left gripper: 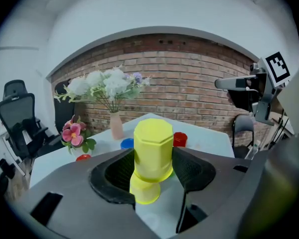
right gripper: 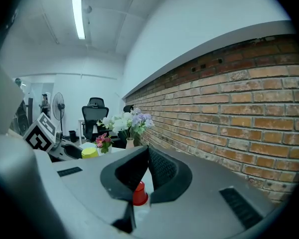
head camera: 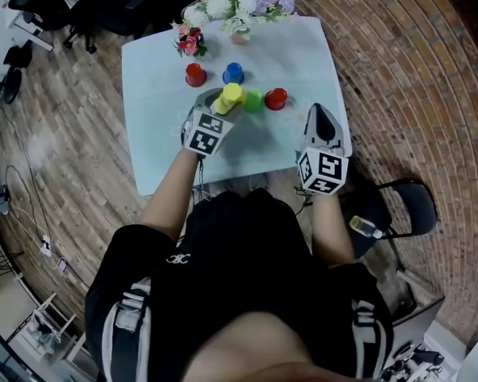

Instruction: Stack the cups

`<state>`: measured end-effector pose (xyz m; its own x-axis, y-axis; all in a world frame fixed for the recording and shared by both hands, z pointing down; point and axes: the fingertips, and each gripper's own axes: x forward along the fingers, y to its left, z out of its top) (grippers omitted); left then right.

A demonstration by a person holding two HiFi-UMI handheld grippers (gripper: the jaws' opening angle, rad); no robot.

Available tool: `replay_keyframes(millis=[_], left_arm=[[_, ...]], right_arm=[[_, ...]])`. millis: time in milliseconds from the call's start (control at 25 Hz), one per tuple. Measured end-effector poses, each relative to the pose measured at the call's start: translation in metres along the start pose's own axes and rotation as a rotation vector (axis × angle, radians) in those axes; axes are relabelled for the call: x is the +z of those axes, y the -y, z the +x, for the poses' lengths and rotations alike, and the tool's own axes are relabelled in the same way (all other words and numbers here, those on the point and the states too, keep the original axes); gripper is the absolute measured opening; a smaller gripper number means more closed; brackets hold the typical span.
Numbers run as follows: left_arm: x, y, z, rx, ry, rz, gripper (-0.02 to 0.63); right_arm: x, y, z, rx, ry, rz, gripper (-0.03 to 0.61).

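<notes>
Yellow plastic cup (left gripper: pixel 153 143): clamped by left gripper (left gripper: pixel 153 164), above second yellow cup (left gripper: pixel 144 192)
Right gripper (right gripper: pixel 147 153): closed, empty
Risk: a tilted descent could miss and knock green plastic cup (head camera: pixel 253 99) at 3 o'clock

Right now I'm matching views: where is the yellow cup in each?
Head view: yellow cup upper centre, left of green cup.
Left gripper view: yellow cup dead centre, between the jaws.
Right gripper view: yellow cup small, left of centre.
Shared landmark: white flowers.
</notes>
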<state>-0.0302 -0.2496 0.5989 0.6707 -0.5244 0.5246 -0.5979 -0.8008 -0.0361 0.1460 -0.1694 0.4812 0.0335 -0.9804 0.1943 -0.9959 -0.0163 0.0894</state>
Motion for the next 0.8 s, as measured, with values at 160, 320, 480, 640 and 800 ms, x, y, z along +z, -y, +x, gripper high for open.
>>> replay_keyframes(millis=[160,320,480,640,800], left_arm=[[-0.004,0.007,0.018,0.006,-0.041,0.018,0.235],[-0.009,0.010,0.028,-0.006,-0.072,0.013,0.235],[-0.007,0.010,0.027,-0.016,-0.049,-0.009,0.285],[0.016,0.007,0.004,0.002,0.053,-0.028,0.318],[0.039,-0.003,-0.033,0.059,0.174,-0.115,0.316]], right_arm=[[-0.007,0.009,0.000,-0.007,-0.008,0.008,0.000],[-0.010,0.015,0.001,-0.005,-0.015,0.015,0.000],[-0.011,0.018,0.002,0.004,-0.016,0.020,0.000],[-0.005,0.014,0.008,0.031,0.004,0.022,0.000],[0.005,0.006,0.018,0.070,0.037,0.036,0.000]])
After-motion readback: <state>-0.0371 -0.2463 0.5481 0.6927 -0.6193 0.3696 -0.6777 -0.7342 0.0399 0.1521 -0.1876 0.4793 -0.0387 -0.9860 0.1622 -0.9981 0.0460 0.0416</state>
